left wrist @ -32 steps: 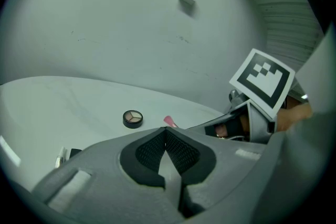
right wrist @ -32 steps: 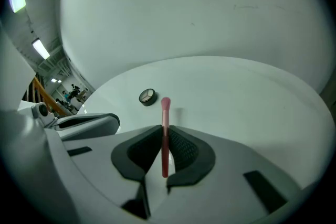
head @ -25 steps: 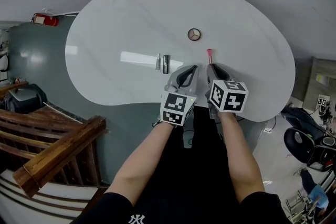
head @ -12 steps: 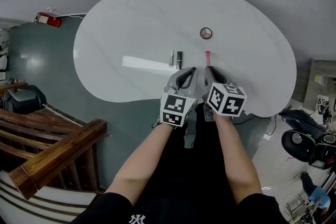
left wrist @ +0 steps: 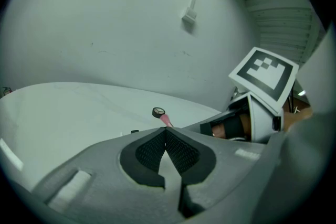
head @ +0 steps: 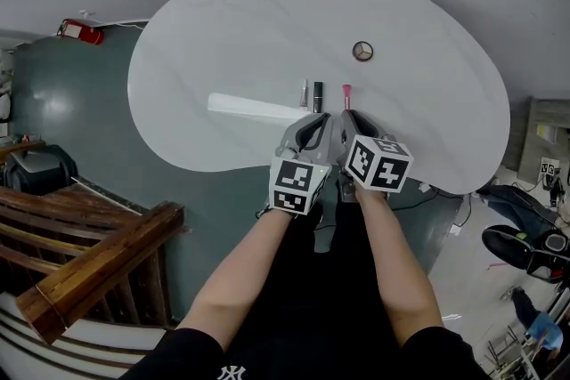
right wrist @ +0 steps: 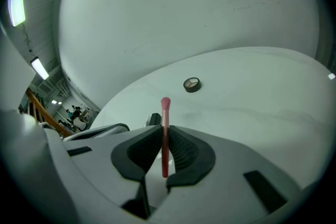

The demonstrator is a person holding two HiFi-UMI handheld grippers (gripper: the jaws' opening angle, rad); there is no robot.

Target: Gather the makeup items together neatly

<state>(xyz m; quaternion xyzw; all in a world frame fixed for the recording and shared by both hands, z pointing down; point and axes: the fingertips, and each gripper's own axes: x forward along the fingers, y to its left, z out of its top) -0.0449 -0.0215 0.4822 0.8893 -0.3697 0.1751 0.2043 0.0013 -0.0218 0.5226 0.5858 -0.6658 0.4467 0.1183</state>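
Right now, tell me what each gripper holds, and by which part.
The right gripper holds the pink makeup brush by its handle, the head sticking out past the fingers. The left gripper is shut on nothing.

Pink brush [right wrist: 165, 123]: thin, clamped in right hand-held gripper [right wrist: 164, 150], head pointing forward.
Round compact [head: 362, 51]: flat on bench [head: 223, 31], apart.
Silver tube [head: 304, 92], black tube [head: 317, 96]: lying side by side.

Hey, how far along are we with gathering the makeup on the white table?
Done: a silver tube and a dark tube lie side by side on the table.
In hand: the right gripper has its jaws shut on the pink brush, close to the right of those tubes. The left gripper is shut and empty.
Left: place the brush beside the tubes, then bring over the round compact, which sits apart farther back.
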